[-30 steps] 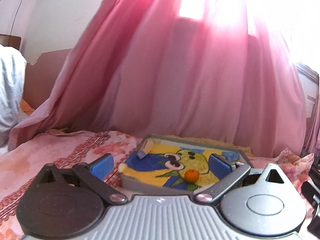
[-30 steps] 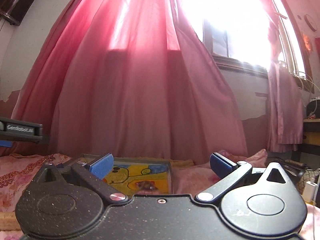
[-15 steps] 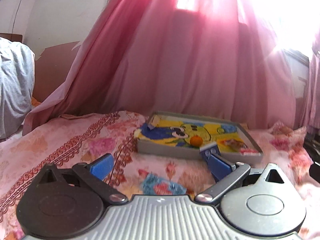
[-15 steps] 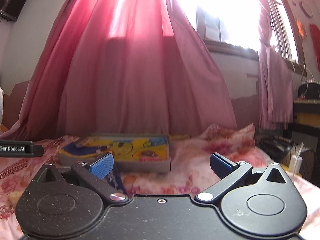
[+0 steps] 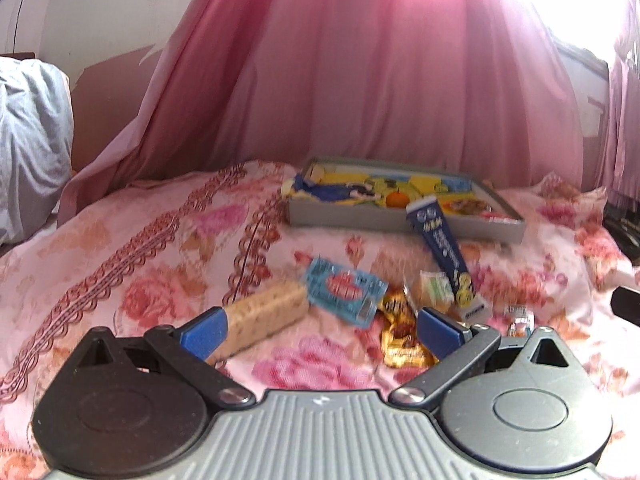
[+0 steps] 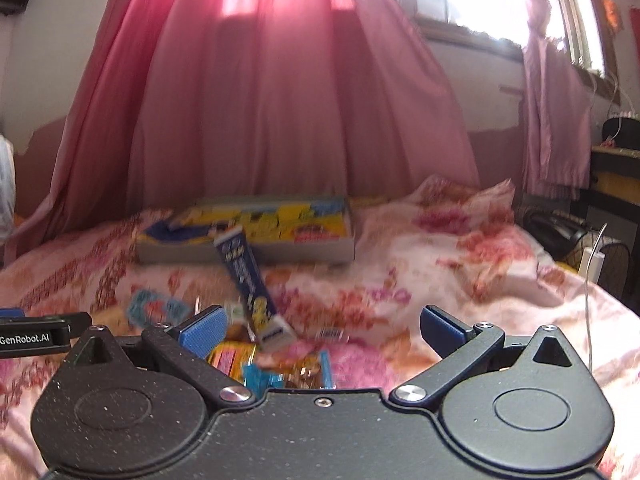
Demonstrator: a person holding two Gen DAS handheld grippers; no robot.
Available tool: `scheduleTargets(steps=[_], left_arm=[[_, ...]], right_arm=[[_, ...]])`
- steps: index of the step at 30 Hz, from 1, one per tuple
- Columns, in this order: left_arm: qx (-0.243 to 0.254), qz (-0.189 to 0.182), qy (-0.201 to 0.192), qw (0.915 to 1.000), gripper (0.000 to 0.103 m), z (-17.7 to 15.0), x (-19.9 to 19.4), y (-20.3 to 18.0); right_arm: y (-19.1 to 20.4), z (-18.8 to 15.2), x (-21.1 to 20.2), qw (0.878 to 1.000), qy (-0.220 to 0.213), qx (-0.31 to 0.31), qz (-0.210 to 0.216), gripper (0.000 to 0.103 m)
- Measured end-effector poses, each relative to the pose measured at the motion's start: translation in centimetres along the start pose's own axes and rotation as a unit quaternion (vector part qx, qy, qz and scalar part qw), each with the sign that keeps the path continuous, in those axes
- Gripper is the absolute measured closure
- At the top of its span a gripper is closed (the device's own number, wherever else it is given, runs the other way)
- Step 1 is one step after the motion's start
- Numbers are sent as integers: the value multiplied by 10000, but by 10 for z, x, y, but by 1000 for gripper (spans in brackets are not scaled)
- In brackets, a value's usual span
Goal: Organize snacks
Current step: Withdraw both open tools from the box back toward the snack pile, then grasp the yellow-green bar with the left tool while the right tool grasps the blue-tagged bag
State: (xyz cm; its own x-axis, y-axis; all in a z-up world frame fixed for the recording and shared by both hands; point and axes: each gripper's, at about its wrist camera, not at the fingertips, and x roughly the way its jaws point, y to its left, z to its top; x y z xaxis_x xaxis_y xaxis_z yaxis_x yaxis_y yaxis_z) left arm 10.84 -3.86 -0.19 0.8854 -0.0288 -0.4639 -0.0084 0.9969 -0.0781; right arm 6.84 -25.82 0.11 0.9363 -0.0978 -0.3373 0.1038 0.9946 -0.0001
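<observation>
A grey tray (image 5: 400,225) with a yellow and blue cartoon lining sits on the flowered bed, holding an orange (image 5: 397,199). In front of it lies a pile of snacks: a long dark blue box (image 5: 442,252), a light blue packet (image 5: 344,290), a tan cracker roll (image 5: 266,314) and gold wrappers (image 5: 400,338). My left gripper (image 5: 320,330) hovers open just above and before the pile. My right gripper (image 6: 322,326) is open too, over a blue packet (image 6: 272,378) and a pink and yellow packet (image 6: 230,358), with the blue box (image 6: 250,280) and tray (image 6: 248,250) beyond.
Pink curtains (image 5: 360,80) hang behind the bed. A grey bundle of cloth (image 5: 28,140) lies at far left. Dark furniture and a white cable (image 6: 592,264) stand off the bed's right edge. The other gripper's body (image 6: 36,334) shows at the left of the right wrist view.
Both grippers have drawn back and tilted down, so the tray looks farther away and the snack pile in front of it has come into view. Both stay open.
</observation>
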Motion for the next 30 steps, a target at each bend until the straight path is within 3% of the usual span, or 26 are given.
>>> scheduleTargets(steps=[6, 14, 30], left_arm=[[53, 91, 348, 9993, 0, -15, 3, 3], [123, 139, 785, 9967, 0, -29, 11, 2], [216, 124, 1014, 9945, 0, -32, 20, -5]], right_arm=[[8, -10, 24, 9974, 710, -147, 57, 1], [12, -19, 41, 9919, 1243, -233, 148, 1], [14, -20, 53, 9865, 1596, -249, 272, 1]])
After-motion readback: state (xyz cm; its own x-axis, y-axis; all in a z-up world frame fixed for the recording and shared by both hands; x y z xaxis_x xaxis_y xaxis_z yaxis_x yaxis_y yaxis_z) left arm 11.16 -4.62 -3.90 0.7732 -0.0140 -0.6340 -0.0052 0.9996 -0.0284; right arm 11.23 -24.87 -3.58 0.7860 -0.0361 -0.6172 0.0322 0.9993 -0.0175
